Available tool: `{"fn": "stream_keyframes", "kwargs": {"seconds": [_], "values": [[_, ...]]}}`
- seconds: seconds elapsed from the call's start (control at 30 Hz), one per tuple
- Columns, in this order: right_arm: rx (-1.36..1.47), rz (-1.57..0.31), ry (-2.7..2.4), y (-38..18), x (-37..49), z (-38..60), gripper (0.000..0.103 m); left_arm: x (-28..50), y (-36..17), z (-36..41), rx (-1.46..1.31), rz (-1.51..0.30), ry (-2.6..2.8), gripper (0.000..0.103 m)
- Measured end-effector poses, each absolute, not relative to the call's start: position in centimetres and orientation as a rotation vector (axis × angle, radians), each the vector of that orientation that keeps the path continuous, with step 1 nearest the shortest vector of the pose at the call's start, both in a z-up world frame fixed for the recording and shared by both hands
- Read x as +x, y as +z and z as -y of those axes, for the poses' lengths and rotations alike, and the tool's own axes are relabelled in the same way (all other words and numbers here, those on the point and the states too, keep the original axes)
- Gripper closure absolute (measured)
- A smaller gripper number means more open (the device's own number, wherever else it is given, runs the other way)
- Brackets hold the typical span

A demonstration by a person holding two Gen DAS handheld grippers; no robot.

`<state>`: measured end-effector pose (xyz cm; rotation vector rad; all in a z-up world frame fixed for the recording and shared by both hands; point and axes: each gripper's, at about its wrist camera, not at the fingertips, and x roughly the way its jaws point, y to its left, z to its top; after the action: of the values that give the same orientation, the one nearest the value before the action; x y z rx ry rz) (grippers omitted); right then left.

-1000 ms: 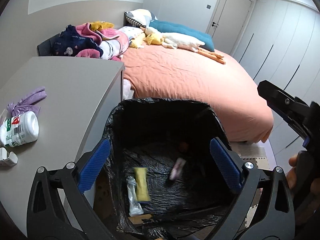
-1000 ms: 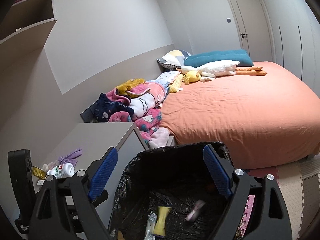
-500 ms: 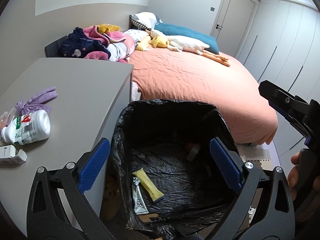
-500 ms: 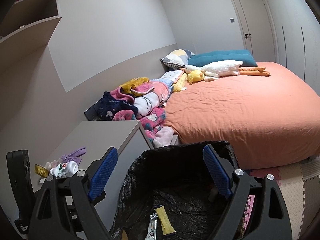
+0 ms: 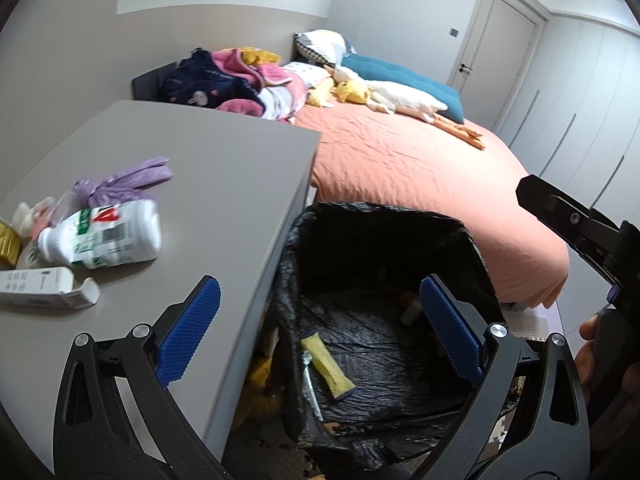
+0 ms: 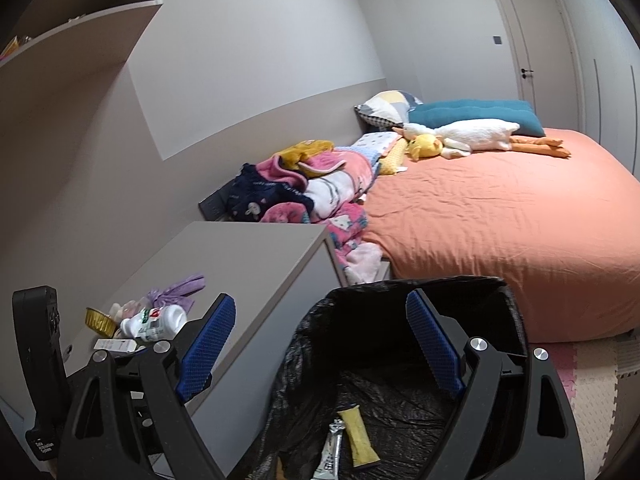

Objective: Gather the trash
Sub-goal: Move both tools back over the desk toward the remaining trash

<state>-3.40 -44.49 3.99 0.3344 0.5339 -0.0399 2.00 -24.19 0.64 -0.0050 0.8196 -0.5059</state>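
A bin lined with a black bag (image 5: pixel 384 216) (image 6: pixel 508 292) stands beside a grey cabinet (image 5: pixel 224 168) (image 6: pixel 248 256). Inside lie a yellow wrapper (image 5: pixel 328 368) (image 6: pixel 360 436), a silver wrapper (image 5: pixel 308 384) (image 6: pixel 330 452) and a small pale item (image 5: pixel 412 312). My left gripper (image 5: pixel 320 332) hangs open over the bin's left rim and the cabinet edge, nothing between its blue pads. My right gripper (image 6: pixel 320 348) is open too, empty, above the same rim. On the cabinet lie a white bottle (image 5: pixel 104 236) (image 6: pixel 154 324), a white box (image 5: pixel 40 288) (image 6: pixel 116 345), a purple bag (image 5: pixel 124 180) (image 6: pixel 176 290) and a gold foil cup (image 5: pixel 8 242) (image 6: pixel 98 320).
An orange bed (image 5: pixel 420 172) (image 6: pixel 520 232) with pillows, plush toys and a heap of clothes (image 5: pixel 236 84) (image 6: pixel 304 192) fills the far side. Foam floor mats (image 6: pixel 592 384) lie to the right of the bin. A hand (image 5: pixel 592 344) holds the right gripper at the right edge. Shelves (image 6: pixel 80 20) hang above the cabinet.
Both grippers have shifted left, from centred over the bin toward the cabinet, so more of the cabinet top and its litter shows. A small item that was falling now rests in the bin. Jaws unchanged.
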Motion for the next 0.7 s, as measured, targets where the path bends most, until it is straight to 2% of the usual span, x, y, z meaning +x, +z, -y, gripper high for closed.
{"fn": "stream_keyframes", "kwargs": {"seconds": [0.7], "values": [[0.193,-0.567,0.185,4.3,0.8,34.8,0.016,2.6,0.6,14.0,-0.105,-0.827,-0.283,0.006]]}}
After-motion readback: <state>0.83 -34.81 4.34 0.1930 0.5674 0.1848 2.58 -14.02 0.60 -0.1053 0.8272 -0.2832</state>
